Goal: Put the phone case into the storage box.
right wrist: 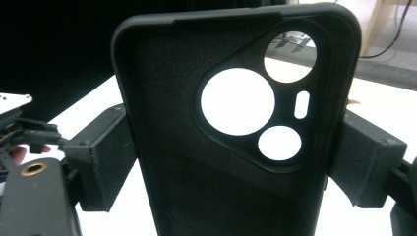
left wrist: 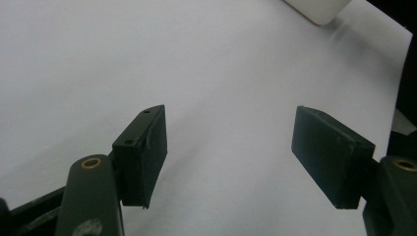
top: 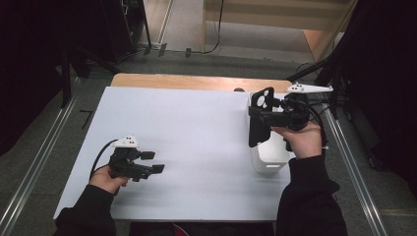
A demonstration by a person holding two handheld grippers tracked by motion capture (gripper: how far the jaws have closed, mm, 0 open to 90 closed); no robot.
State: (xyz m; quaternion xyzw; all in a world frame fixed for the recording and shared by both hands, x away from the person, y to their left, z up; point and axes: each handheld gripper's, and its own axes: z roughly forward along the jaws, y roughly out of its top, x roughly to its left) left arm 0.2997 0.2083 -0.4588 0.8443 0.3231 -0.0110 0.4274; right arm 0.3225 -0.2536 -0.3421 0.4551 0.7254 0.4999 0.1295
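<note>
A white tabletop [top: 187,147] spreads under two hand-held tools, with a white bin [top: 269,156] standing near its right edge. Above that bin, the right tool [top: 259,114] is clenched on a black phone case [top: 260,118], gripping it across its long sides; in the right gripper view the case [right wrist: 236,147] stands upright between the jaws, hollow side toward the camera, its camera cut-outs at the top. The case hangs clear of the tabletop, above the bin's left rim as the high view shows it. The left tool [top: 152,162] rests low near the tabletop's left front, well apart from the case, its jaws spread wide with nothing between them; the left gripper view shows bare white surface between the pads [left wrist: 142,157] and a corner of the bin [left wrist: 319,10] far off. The work in hand looks like carrying the case, either out of the bin or down to the tabletop. To do it well, the grip should stay square on both edges, since a soft case can bow and slip if squeezed off-centre; the lower end should clear the bin's rim before any sideways travel; and the case is best lowered flat, near the middle, where the idle left tool can reach it.
</note>
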